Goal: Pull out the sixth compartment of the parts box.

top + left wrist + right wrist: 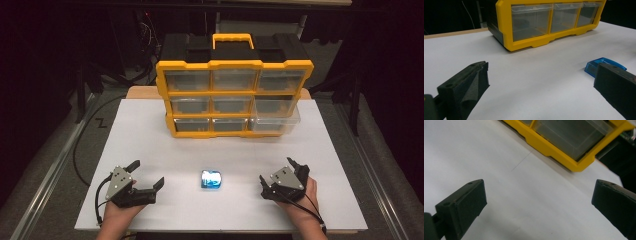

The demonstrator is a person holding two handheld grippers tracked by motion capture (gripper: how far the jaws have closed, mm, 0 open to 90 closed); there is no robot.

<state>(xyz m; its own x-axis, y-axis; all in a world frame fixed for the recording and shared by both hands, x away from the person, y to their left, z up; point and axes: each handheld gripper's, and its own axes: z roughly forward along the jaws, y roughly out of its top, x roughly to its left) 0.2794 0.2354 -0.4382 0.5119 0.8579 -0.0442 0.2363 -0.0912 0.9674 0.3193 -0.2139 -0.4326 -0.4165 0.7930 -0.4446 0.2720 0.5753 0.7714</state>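
High view: blue case (211, 179) lies flat on the white table (150, 130), between left gripper (148, 181) and right gripper (275, 176), both spread wide, empty. Risk: a shallow pinch may skid the low, slick case away.

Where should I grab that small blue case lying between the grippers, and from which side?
Grip the blue case across its two long side edges, coming straight down from above. It lies flat on the white table, so only its edges offer purchase. The open left gripper looks slightly nearer.
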